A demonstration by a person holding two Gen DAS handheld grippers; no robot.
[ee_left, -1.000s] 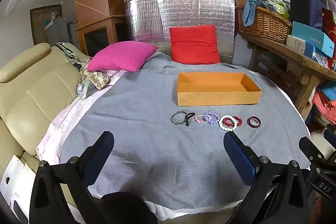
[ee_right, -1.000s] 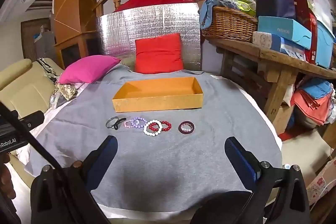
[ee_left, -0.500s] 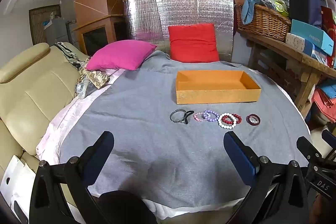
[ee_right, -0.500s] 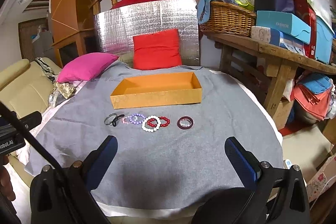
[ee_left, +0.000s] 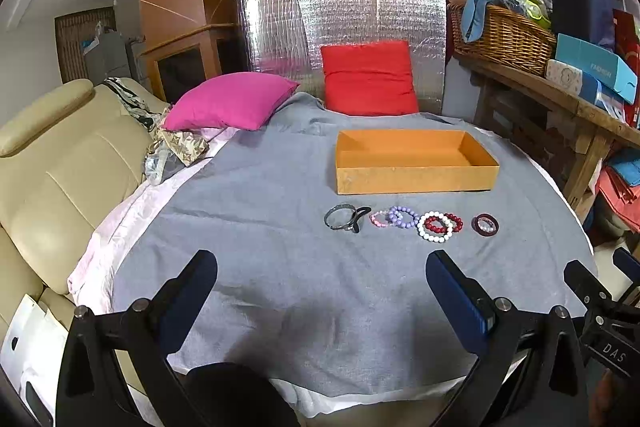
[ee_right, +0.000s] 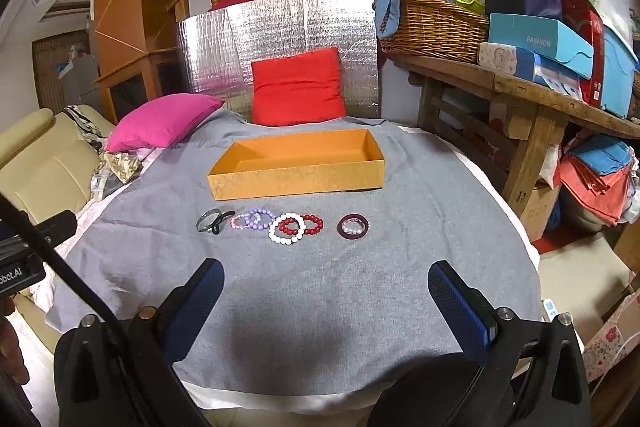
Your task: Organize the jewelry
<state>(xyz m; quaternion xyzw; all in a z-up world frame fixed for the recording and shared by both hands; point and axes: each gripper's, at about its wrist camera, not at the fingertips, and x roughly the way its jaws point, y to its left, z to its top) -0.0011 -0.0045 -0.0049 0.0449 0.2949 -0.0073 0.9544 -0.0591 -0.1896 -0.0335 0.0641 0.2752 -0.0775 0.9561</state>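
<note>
An empty orange tray [ee_left: 416, 179] [ee_right: 296, 179] sits on the grey cloth. In front of it lies a row of bracelets: a dark metal bangle [ee_left: 341, 217] [ee_right: 209, 220], a purple bead bracelet [ee_left: 402, 217] [ee_right: 258, 219], a white bead bracelet [ee_left: 435, 226] [ee_right: 287, 228] overlapping a red one [ee_left: 456, 222] [ee_right: 314, 223], and a dark maroon ring [ee_left: 485, 225] [ee_right: 353, 226]. My left gripper [ee_left: 322, 285] and right gripper [ee_right: 326, 287] are both open and empty, hovering over the near part of the cloth, well short of the bracelets.
A pink cushion [ee_left: 230, 101] and a red cushion [ee_left: 370, 79] lie behind the tray, before a silver foil panel [ee_left: 344, 23]. A beige sofa [ee_left: 60, 163] is on the left. A wooden shelf [ee_right: 520, 83] with a basket and boxes stands right.
Both grippers have risen or tilted slightly; the tray and bracelets sit a touch higher in each view. Nothing was taken hold of or moved.
</note>
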